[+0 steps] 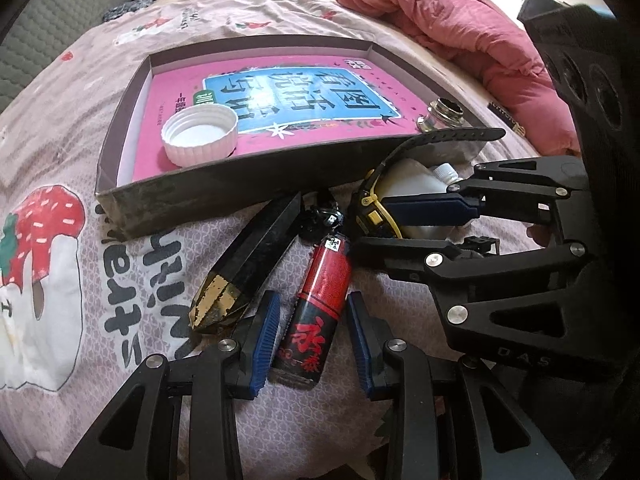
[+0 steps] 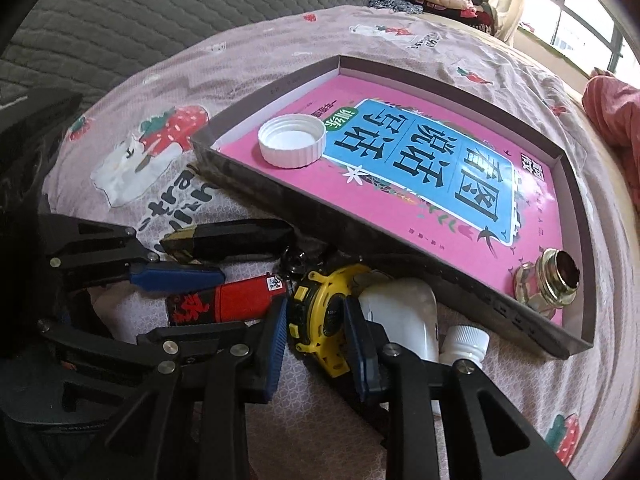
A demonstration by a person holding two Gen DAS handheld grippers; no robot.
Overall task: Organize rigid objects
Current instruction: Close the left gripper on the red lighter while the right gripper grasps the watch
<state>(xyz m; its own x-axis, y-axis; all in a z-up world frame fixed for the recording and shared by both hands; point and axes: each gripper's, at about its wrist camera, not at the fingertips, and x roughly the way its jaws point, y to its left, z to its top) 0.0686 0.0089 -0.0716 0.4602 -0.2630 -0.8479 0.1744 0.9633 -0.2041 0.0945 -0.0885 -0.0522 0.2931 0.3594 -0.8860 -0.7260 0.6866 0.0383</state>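
My left gripper [image 1: 313, 298] has its blue pads against both sides of a red and black lighter [image 1: 320, 304], which lies on the bed sheet. My right gripper [image 2: 316, 304] is shut on a yellow and black watch [image 2: 320, 316], whose strap [image 1: 452, 136] arches up over the box edge. Seen from the left wrist, the right gripper [image 1: 370, 224] comes in from the right. A black pointed crystal with a gold end [image 1: 248, 264] lies left of the lighter. A white bottle [image 2: 404, 320] sits behind the watch.
A shallow dark box [image 1: 240, 184] holds a pink book, a white lid [image 1: 200, 132] and a small metal-necked bottle [image 1: 444, 114]. A small white-capped bottle [image 2: 464, 344] stands by the box wall. A pink quilt [image 1: 440, 20] is bunched at the back right.
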